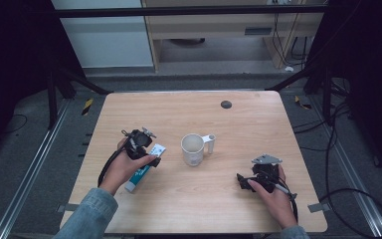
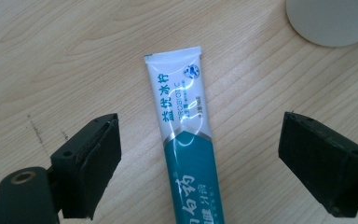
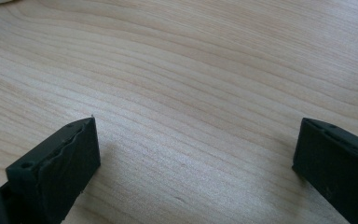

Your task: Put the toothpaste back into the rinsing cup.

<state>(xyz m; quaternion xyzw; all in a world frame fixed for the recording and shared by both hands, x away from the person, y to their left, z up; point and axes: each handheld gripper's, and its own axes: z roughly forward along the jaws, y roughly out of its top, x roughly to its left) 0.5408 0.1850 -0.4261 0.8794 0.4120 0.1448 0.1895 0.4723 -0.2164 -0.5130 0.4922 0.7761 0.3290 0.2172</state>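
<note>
The toothpaste tube lies flat on the table between the spread, empty jaws of the left gripper, its long axis running straight ahead; the right gripper, also spread and empty, rests well apart beyond the mug

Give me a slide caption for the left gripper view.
Open left tool straddling a toothpaste tube lying flat on the wooden table.

The right gripper held its two black jaws spread wide apart above the bare, pale wooden tabletop, with nothing lying between them.
</note>
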